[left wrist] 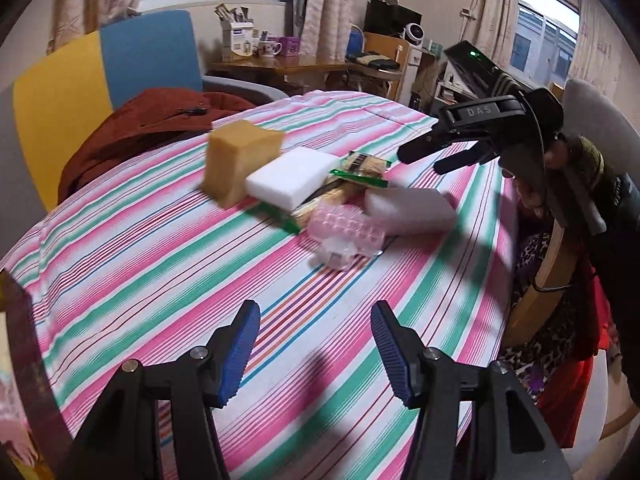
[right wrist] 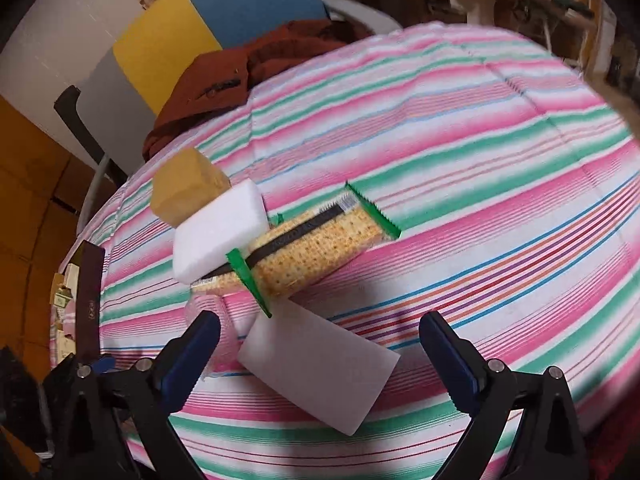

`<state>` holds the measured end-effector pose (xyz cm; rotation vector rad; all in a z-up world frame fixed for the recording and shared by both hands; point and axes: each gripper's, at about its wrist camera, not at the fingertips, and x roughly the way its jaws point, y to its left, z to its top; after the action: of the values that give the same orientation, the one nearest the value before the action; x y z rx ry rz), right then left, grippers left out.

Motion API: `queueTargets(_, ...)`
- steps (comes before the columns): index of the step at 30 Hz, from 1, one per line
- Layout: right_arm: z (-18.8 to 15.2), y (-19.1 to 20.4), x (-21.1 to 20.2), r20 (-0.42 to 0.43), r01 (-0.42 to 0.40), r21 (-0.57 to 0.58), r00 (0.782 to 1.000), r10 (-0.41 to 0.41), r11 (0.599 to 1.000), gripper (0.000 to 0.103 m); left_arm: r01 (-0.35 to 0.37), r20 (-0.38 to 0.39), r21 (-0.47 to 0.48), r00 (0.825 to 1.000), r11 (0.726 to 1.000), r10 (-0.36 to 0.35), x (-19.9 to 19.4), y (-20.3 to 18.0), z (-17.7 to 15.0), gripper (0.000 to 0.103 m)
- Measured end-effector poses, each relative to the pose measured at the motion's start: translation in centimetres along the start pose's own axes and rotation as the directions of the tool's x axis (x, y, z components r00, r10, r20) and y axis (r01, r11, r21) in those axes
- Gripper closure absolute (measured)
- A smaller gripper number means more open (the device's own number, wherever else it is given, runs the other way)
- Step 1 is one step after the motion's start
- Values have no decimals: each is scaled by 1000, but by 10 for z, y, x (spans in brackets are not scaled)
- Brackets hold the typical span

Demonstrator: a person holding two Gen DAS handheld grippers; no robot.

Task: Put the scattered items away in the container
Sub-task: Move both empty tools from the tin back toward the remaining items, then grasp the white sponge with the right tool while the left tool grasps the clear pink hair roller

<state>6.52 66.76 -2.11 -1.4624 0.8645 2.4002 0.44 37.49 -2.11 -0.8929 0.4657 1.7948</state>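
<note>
Reaching over the striped table [right wrist: 480,152], the right gripper [right wrist: 320,356] hangs with fingers wide and empty above the grey sponge [right wrist: 320,364] nearest its near edge. The left gripper [left wrist: 316,356] is also wide and empty. Next, probably: lower, close on the sponge, carry it to the box [right wrist: 86,304] at the left edge.
</note>
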Motion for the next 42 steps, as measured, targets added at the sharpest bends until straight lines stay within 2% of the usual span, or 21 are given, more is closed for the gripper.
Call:
queueTargets(4, 4, 7, 8, -22, 0, -45, 1000, -1, 999, 2, -5, -23, 9, 1000, 1000, 5, 15, -5, 1, 44)
queueTargets(8, 2, 7, 25, -88, 30, -56, 996, -35, 998, 2, 1, -42, 2, 999, 1000, -1, 27, -7, -2, 44)
queueTargets(14, -10, 29, 37, -208, -91, -151, 976, 58, 984, 0, 0, -51, -20, 999, 1000, -1, 28, -2, -12, 44)
queueTargets(17, -13, 40, 29, -206, -191, -183, 967, 152, 964, 0, -9, -52, -44, 999, 999, 7, 23, 7, -16, 44)
queueTargets(19, -15, 48, 25, -198, -213, -228, 965, 169, 950, 1, -24, -54, -72, 998, 997, 20, 20, 15, -18, 44)
queueTargets(24, -18, 52, 19, -142, -138, -292, 985, 100, 947, 1, -13, -58, -156, 998, 988, 4, 15, 33, -17, 44)
queueTargets(29, -20, 63, 18, -113, -70, -403, 993, 27, 913, 1, -11, -51, -160, 999, 987, 3, 13, 32, -6, 44)
queueTargets(34, -31, 77, 27, -157, -50, -524, 987, -39, 850, 1, 18, -49, -203, 998, 979, -29, 18, 30, 5, 44)
queueTargets(38, -36, 79, 40, -224, -72, -557, 972, -66, 827, 2, 47, -55, -246, 997, 968, -63, 22, 32, 9, 39)
queueTargets(42, -36, 82, 47, -234, -51, -586, 966, -108, 809, 0, 56, -62, -284, 995, 957, -76, 26, 36, 14, 38)
